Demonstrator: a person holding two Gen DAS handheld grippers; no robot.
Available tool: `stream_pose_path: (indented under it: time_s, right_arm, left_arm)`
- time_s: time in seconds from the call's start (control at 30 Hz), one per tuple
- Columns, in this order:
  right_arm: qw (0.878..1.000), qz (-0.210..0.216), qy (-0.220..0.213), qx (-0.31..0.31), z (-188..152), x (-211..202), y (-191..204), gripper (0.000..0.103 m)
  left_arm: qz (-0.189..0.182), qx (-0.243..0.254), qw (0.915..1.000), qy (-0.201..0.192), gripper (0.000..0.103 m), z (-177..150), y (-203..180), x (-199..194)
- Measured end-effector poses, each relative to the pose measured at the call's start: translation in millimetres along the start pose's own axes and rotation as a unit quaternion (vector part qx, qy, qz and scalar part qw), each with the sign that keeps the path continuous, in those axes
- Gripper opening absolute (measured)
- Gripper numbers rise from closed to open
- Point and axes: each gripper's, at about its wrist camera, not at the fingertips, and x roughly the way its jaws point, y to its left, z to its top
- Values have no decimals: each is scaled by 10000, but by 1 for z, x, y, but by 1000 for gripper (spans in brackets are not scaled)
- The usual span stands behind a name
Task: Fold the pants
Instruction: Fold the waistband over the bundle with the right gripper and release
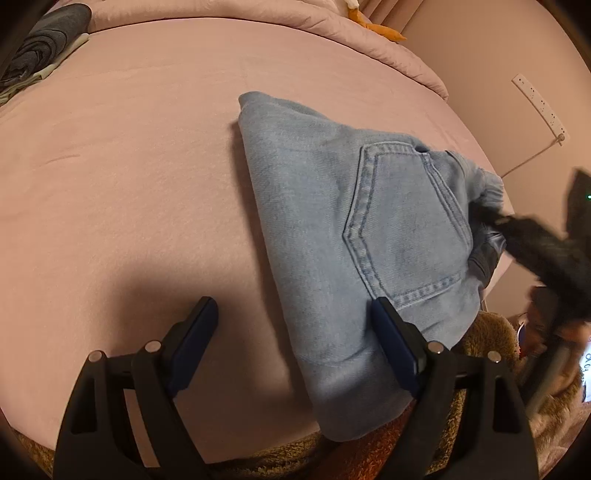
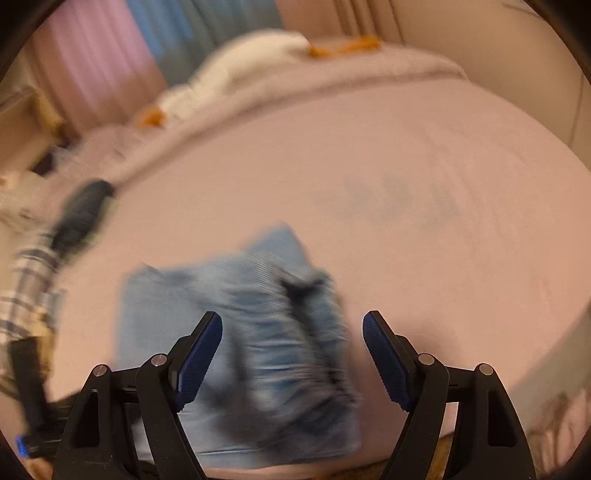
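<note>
Light blue jeans (image 1: 332,221) lie folded into a compact bundle on the pink bed (image 1: 129,166), back pocket up, one end hanging over the near edge. My left gripper (image 1: 295,314) is open and empty, its right finger (image 1: 395,343) over the jeans' near part, its left finger over bare sheet. In the blurred right wrist view the jeans (image 2: 240,332) lie right in front of my right gripper (image 2: 291,325), which is open and empty above their waistband end. The right gripper also shows in the left wrist view (image 1: 535,243) as a dark blur at the jeans' right end.
Folded grey clothes (image 1: 40,44) lie at the bed's far left corner. A rolled pink duvet (image 1: 295,22) and a white and orange plush toy (image 2: 240,74) lie along the far side. A brown fluffy rug (image 1: 487,339) lies below the bed's near edge. A power strip (image 1: 539,103) hangs on the wall.
</note>
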Motion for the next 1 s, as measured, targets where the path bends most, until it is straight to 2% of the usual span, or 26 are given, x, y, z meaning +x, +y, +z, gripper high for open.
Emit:
stream_pose_path:
  time_s: [0.03, 0.13, 0.2, 0.23, 0.27, 0.33, 0.37, 0.47, 0.6, 0.7, 0.73, 0.8, 0.83, 0.87, 0.9, 0.97, 1.0]
  right_arm:
    - [9998, -10, 141, 113, -2, 11, -11, 79]
    - [9937, 715, 369, 786, -9, 23, -44, 79]
    - [9923, 833, 404, 825, -8, 19, -47, 79]
    - [9911, 942, 428, 834, -7, 17, -48, 79]
    - [9892, 1106, 485, 828, -7, 15, -49, 80]
    - [9860, 1365, 536, 791, -6, 13, -52, 87]
    - [9850, 1429, 541, 798, -8, 15, -53, 93]
    - [9849, 1344, 749, 793, -9, 30, -54, 93]
    - [9868, 1340, 742, 530, -13, 31, -43, 94]
    - [9825, 1631, 828, 356, -11, 38, -31, 94]
    - [9842, 1554, 817, 223, -11, 40, -24, 92]
    - [9890, 1265, 733, -226, -12, 37, -5, 78]
    - [9910, 1090, 684, -373, -14, 36, 3, 76]
    - [9922, 960, 646, -458, -15, 35, 8, 69]
    - [9925, 960, 615, -445, -16, 32, 9, 60]
    - [9936, 963, 476, -360, -17, 23, 10, 50]
    - [9940, 953, 391, -366, -17, 17, 11, 48]
  left_arm:
    - [-3, 1, 10000, -4, 86, -1, 1, 0]
    - [-77, -139, 9999, 32, 86, -2, 5, -4]
    - [-221, -399, 9988, 147, 81, 2, 7, -6]
    - [-379, -515, 9978, 184, 81, 5, 9, -7]
    - [-691, -629, 9955, 183, 81, 7, 10, -9]
    - [-1002, -700, 9924, 148, 81, 11, 10, -7]
    - [-891, -663, 9937, 160, 81, 12, 7, -5]
    - [-598, -491, 9968, 206, 81, 10, 1, 4]
    - [-603, -335, 9976, 25, 82, 15, -8, 12]
    - [-690, -307, 9971, -14, 81, 20, -11, 19]
    - [-745, -270, 9969, -15, 80, 23, -12, 22]
    - [-634, -268, 9976, 0, 68, 28, -15, 26]
    - [-473, -266, 9985, -31, 58, 28, -17, 24]
    - [-473, -264, 9985, -63, 50, 25, -14, 20]
    - [-473, -270, 9985, -113, 46, 25, -14, 17]
    - [-594, -384, 9973, -177, 34, 25, -11, 8]
    - [-660, -459, 9966, -188, 34, 24, -9, 2]
